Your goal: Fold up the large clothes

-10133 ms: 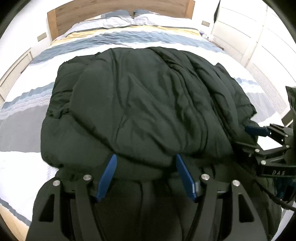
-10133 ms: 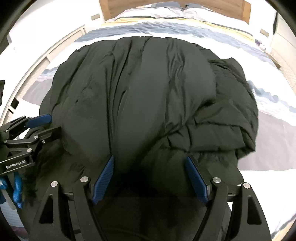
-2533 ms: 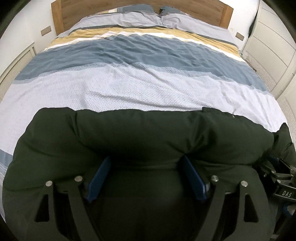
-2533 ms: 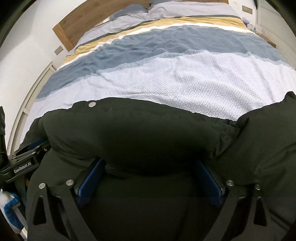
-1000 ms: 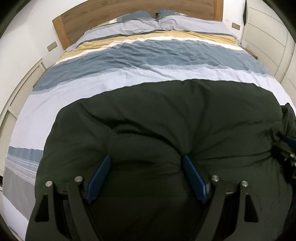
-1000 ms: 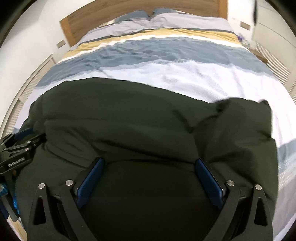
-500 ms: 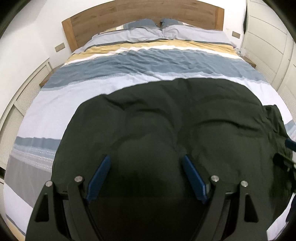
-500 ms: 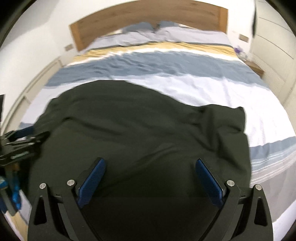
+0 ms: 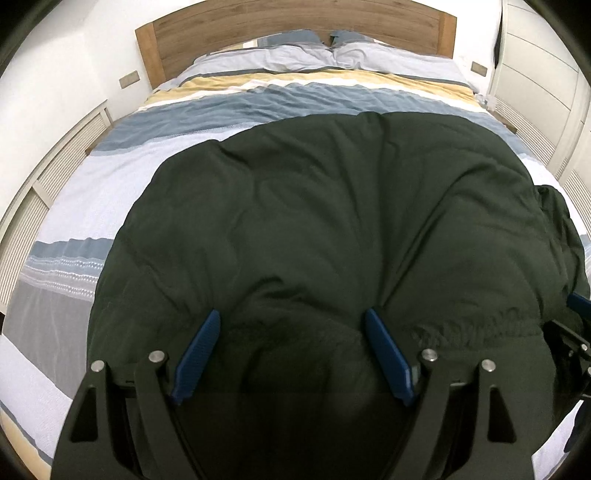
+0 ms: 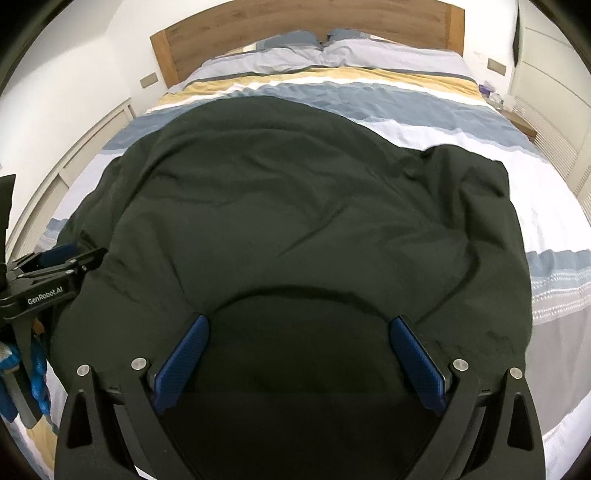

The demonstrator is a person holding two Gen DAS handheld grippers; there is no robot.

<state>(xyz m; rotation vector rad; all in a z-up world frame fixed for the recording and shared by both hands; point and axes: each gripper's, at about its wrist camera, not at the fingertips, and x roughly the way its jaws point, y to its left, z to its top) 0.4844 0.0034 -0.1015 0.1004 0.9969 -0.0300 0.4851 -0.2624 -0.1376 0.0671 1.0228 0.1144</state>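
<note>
A big dark green padded coat [image 9: 314, 221] lies spread over the striped bed [image 9: 110, 177]; the right wrist view shows it too [image 10: 295, 206]. My left gripper [image 9: 295, 317] holds a thick bunch of the coat's near edge between its blue pads, with creases running out from the pad tips. The right gripper [image 10: 297, 321] grips the same near edge further right, its jaws standing wide around a puffy fold. In the right wrist view the left gripper [image 10: 55, 266] shows at the left edge, on the coat's left side.
The bed's wooden headboard [image 9: 295, 22] and two pillows [image 9: 314, 51] are at the far end. White slatted panels [image 9: 37, 192] run along the left, white cupboard doors [image 9: 535, 74] along the right. A blue-gloved hand [image 10: 37, 380] holds the left gripper.
Both grippers have drawn back toward the foot of the bed with the coat's near edge. The coat has stretched out flatter, and more of the headboard shows.
</note>
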